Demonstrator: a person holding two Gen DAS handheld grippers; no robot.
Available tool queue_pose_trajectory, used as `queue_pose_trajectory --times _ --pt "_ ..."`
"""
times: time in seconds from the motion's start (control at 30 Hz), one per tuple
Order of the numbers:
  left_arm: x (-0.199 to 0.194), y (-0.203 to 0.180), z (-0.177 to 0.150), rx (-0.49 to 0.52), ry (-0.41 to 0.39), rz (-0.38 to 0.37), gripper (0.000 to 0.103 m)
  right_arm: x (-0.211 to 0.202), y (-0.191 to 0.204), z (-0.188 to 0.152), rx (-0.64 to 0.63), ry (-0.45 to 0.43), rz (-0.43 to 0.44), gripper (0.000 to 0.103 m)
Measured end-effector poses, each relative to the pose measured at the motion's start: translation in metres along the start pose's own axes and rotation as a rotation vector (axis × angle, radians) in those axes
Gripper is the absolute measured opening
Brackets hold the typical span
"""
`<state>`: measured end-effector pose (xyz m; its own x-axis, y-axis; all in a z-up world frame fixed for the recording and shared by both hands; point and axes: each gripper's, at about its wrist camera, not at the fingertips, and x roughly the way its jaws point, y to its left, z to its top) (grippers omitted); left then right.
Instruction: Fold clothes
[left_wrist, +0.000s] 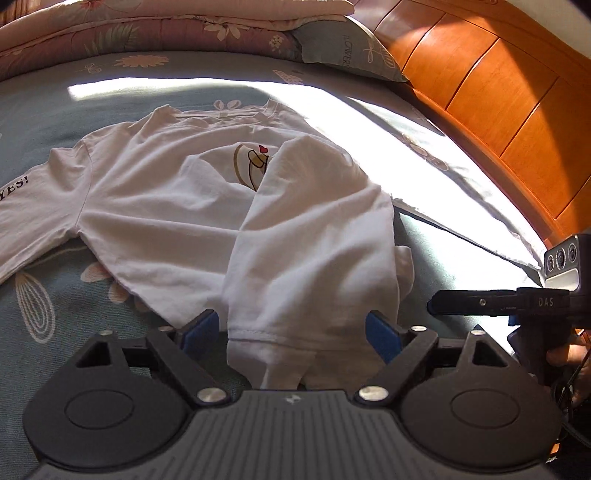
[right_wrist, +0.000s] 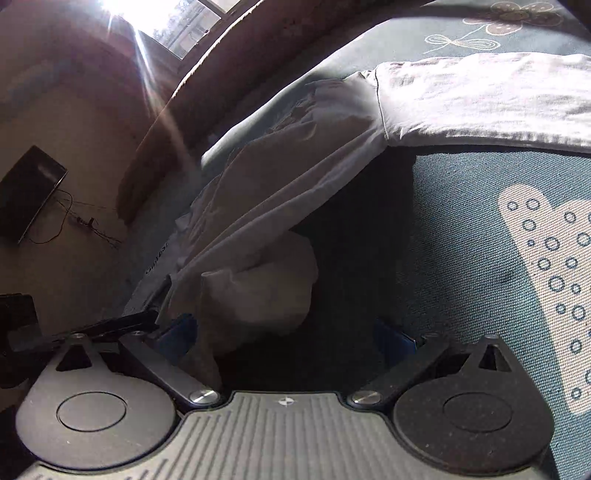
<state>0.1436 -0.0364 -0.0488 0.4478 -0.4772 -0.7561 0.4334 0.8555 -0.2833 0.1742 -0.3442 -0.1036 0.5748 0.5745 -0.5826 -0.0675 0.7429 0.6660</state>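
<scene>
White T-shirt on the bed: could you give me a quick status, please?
Left gripper open, shirt hem loose between its fingers. Right gripper open. White T-shirt partly folded. Nothing in the way.

"YES!" on sleeve (left_wrist: 22, 206), "FLOWERS" on pillow (left_wrist: 347, 51)

left hand-held gripper (left_wrist: 291, 332): jaws apart | white T-shirt (left_wrist: 177, 206) hem between pads

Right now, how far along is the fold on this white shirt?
Early. Done: one side of the white T-shirt lies folded over its printed front, on the bed sheet. In hand: nothing gripped; the left gripper and right gripper both stand open, with cloth loose between the pads. Left: the sleeve with lettering is spread out, and the body is unfolded.
</scene>
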Motion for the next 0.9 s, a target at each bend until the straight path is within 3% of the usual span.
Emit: queue_pose_trajectory --times 0.27,0.5,0.67,0.9 --pt "-0.013 0.008 -0.029 -0.060 0.045 0.079 0.087 -0.017 0.007 -0.028 -0.013 -0.004 0.044 0.103" --pt "-0.031 0.018 -0.042 -0.069 0.041 0.167 0.088 -0.016 0.055 -0.033 -0.196 -0.019 0.144 0.103" --pt "-0.036 0.022 -0.045 -0.076 0.031 0.157 0.088 -0.004 0.081 -0.026 -0.286 -0.015 0.181 0.103" --pt "-0.038 0.025 -0.040 -0.079 0.007 0.144 0.088 0.035 0.085 -0.033 -0.269 0.078 0.168 0.103"
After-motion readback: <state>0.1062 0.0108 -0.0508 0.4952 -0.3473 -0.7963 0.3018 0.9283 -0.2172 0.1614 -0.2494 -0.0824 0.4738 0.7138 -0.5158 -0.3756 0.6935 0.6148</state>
